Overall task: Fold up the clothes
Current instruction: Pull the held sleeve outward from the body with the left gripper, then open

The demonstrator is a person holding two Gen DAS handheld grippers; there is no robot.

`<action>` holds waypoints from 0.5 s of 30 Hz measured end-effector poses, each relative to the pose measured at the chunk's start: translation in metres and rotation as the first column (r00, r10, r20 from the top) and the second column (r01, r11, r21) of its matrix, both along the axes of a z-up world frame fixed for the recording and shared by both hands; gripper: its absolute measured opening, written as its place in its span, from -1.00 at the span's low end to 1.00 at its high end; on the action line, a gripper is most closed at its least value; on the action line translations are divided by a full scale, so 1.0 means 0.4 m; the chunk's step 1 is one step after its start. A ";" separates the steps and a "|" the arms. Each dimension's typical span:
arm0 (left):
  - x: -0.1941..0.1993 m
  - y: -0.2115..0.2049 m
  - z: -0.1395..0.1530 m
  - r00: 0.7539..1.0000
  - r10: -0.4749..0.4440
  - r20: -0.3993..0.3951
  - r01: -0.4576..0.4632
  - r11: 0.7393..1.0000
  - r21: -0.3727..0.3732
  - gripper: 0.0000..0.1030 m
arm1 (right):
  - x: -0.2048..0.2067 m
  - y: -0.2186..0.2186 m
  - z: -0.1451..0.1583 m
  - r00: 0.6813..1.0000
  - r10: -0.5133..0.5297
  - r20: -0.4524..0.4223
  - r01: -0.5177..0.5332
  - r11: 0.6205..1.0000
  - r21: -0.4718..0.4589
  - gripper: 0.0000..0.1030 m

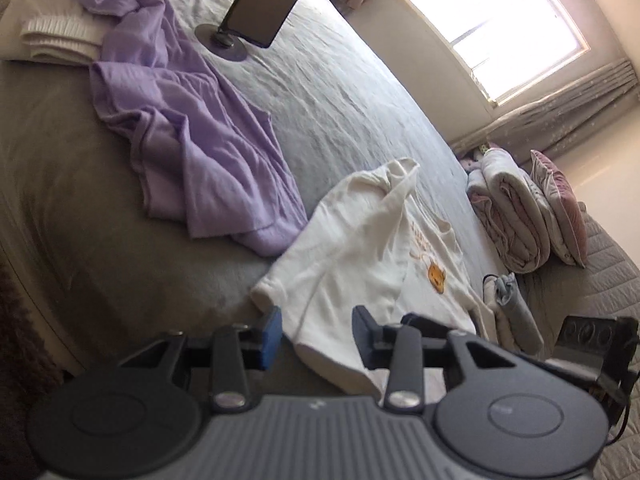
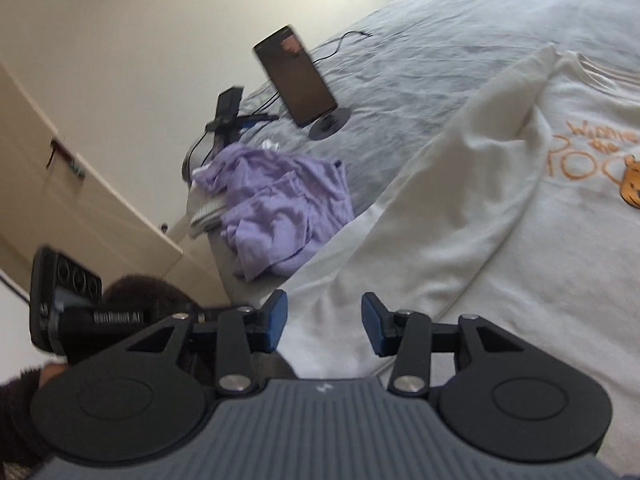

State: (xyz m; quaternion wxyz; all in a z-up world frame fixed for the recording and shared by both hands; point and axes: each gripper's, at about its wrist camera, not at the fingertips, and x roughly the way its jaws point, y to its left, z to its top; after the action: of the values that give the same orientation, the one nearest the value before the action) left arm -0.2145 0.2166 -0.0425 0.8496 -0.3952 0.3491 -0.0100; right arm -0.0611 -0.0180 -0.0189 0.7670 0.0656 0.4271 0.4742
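Observation:
A cream shirt (image 1: pixel 352 256) with an orange cartoon print lies spread on the grey bed, one sleeve folded over its body. My left gripper (image 1: pixel 318 336) hangs open just above the shirt's lower hem, nothing between its blue pads. In the right wrist view the same shirt (image 2: pixel 500 220) fills the right side. My right gripper (image 2: pixel 324 326) is open over the shirt's near edge, its fingers apart and holding nothing. A crumpled lilac garment (image 1: pixel 192 136) lies on the bed beyond the shirt; the right wrist view shows this lilac garment (image 2: pixel 280 208) near the bed's corner.
A dark phone on a round stand (image 1: pixel 260 4) sits on the bed (image 1: pixel 352 92). Folded white cloth (image 1: pixel 60 38) lies far left. Rolled quilts and a pink pillow (image 1: pixel 532 208) are stacked at the right. The phone stand (image 2: pixel 296 76), cables and a cupboard (image 2: pixel 80 200) show in the right view.

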 end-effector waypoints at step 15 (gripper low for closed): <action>0.021 -0.002 -0.004 0.999 -0.040 -0.029 0.040 0.999 -0.015 0.12 | -0.019 0.043 -0.040 0.997 0.072 0.038 -0.066 0.990 -0.125 -0.83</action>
State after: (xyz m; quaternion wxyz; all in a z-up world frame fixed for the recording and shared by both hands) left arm -0.2062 0.2159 -0.0441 0.8413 -0.3943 0.3691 -0.0237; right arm -0.0687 -0.0009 -0.0350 0.7618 -0.0070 0.4411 0.4744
